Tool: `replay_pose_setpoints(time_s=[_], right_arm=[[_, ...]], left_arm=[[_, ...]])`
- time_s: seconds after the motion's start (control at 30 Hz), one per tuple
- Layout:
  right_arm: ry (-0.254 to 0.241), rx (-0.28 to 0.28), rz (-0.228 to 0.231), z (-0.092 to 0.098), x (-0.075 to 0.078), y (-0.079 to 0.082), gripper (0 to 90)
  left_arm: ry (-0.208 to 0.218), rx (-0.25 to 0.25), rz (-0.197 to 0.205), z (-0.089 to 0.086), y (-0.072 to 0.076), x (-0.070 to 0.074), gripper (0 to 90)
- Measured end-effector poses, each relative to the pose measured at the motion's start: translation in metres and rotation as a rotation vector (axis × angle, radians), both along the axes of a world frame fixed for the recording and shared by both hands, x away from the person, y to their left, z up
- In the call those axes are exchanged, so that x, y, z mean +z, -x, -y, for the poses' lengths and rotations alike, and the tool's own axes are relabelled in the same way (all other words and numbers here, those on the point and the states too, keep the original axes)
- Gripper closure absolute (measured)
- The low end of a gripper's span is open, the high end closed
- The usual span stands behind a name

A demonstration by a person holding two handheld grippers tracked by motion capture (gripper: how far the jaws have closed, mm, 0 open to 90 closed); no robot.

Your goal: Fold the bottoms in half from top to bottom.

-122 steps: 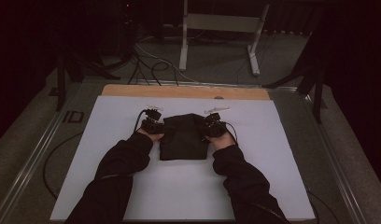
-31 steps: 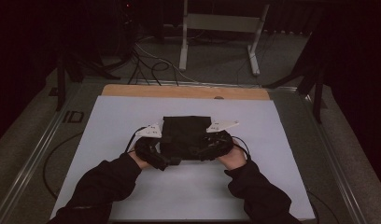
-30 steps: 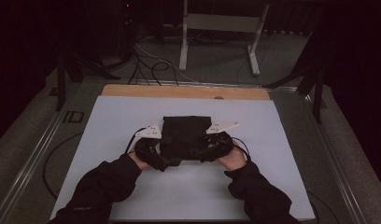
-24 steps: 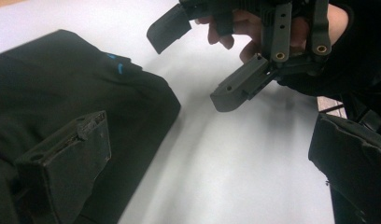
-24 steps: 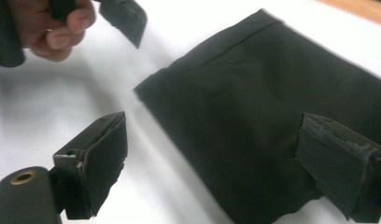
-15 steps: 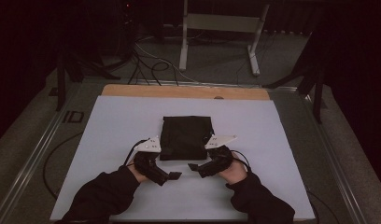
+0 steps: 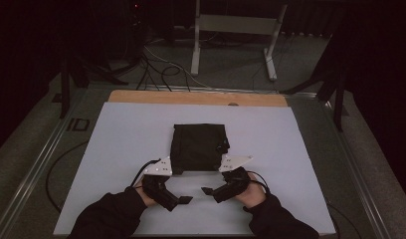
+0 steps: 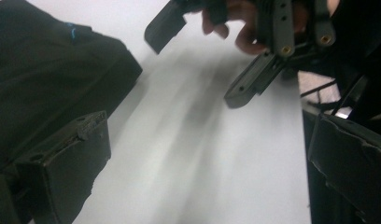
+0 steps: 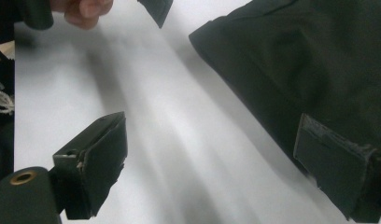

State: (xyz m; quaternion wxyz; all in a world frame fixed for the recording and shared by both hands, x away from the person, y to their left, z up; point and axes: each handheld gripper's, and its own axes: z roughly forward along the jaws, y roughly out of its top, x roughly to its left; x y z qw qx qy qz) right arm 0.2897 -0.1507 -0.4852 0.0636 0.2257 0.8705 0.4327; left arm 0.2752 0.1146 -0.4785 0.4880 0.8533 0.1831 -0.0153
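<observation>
A black cloth (image 7: 198, 147), folded into a neat rectangle, lies flat in the middle of the white tabletop (image 7: 116, 134). Just in front of it, near the table's front edge, my left gripper (image 7: 181, 200) and right gripper (image 7: 207, 191) point their tips at each other, both open and empty. In the left gripper view my left gripper (image 8: 207, 158) has its jaws spread wide, with the cloth (image 8: 48, 84) behind its left jaw and the right gripper (image 8: 216, 51) ahead. The right gripper view has my right gripper (image 9: 214, 168) spread over bare table, beside a corner of the cloth (image 9: 310, 70).
A wooden strip (image 7: 198, 98) runs along the table's far edge. Beyond it stand a metal frame (image 7: 231, 30) and loose cables (image 7: 156, 69) on the floor. Metal rails border the table at both sides.
Both grippers held the cloth's near edge a second ago. They have let go and drawn back toward the person, and the cloth stays folded in place.
</observation>
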Motion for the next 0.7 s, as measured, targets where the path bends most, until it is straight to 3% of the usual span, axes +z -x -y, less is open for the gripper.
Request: replay_pose_setpoints(time_s=[0.33,0.7], right_arm=[[0.012,0.001,-0.006,0.004,-0.003,0.004,9.7],[0.040,0.005,0.010,0.016,-0.004,0.015,9.8]], left_arm=[[-0.006,-0.028,-0.030,-0.007,0.007,-0.004,0.0],[-0.029,-0.006,-0.030,-0.026,0.012,-0.009,0.0]])
